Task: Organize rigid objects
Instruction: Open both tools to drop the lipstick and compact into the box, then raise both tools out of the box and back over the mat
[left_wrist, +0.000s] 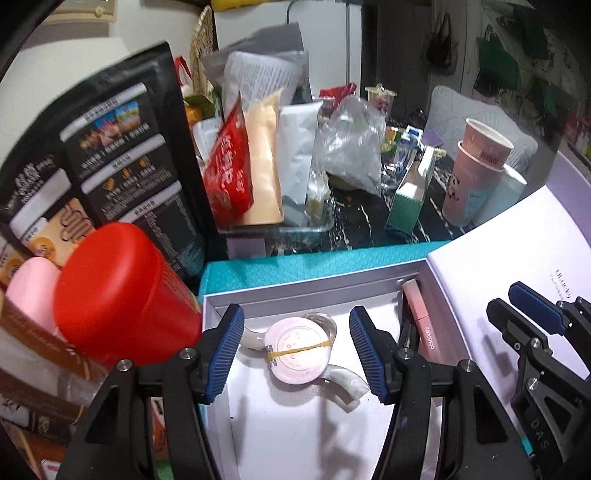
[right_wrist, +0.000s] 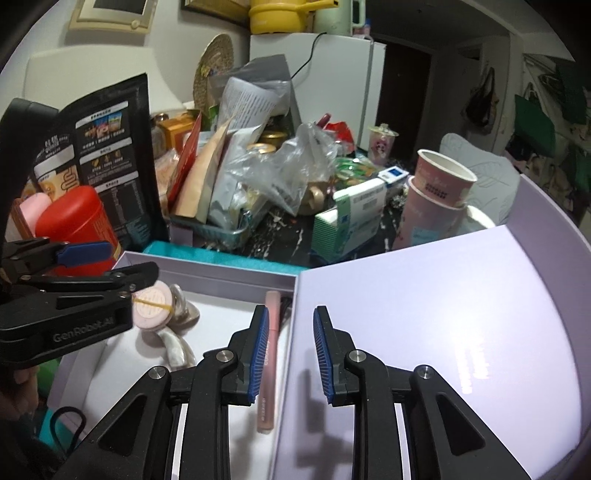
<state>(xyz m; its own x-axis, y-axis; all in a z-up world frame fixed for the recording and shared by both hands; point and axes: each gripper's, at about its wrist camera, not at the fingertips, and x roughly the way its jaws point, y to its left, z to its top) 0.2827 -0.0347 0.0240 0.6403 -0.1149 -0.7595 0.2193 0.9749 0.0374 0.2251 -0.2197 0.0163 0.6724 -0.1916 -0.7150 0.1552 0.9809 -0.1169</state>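
Left tongs (left_wrist: 297, 354) stand apart with nothing between the pads; both blue fingers frame the pink round compact (left_wrist: 298, 350), which lies below and just ahead of them on the floor of the white box (left_wrist: 295, 435). A yellow rubber band crosses the compact's lid. Two pearly curved clips (left_wrist: 343, 384) lie under and beside it, one poking out to the right of the tongs, the other curling behind.

Right tongs (right_wrist: 290, 356) are narrowly parted, empty. Their left finger sits over the pink lip tube (right_wrist: 271, 354); their right finger hangs over the upturned box lid (right_wrist: 443, 332). The tube lies along the box's right wall, long axis running away from the tongs, nearly parallel to their fingers, its near end under them.

Relation the next move hangs on, as I judge it: both items appear already placed in the box, and both tongs look to be above them rather than in contact. The left tongs are the nearer to the compact, dead centre over it; the right tongs are the nearer to the tube and the lid.

Beyond both tongs, further objects wait on the cluttered desk (left_wrist: 362, 221): a green-and-white carton (left_wrist: 406, 203), stacked pink paper cups (left_wrist: 476, 170) ahead and right, a red-lidded jar (left_wrist: 122, 291) close on the left tongs' left.

Risk: the clips sit loosely under the compact.
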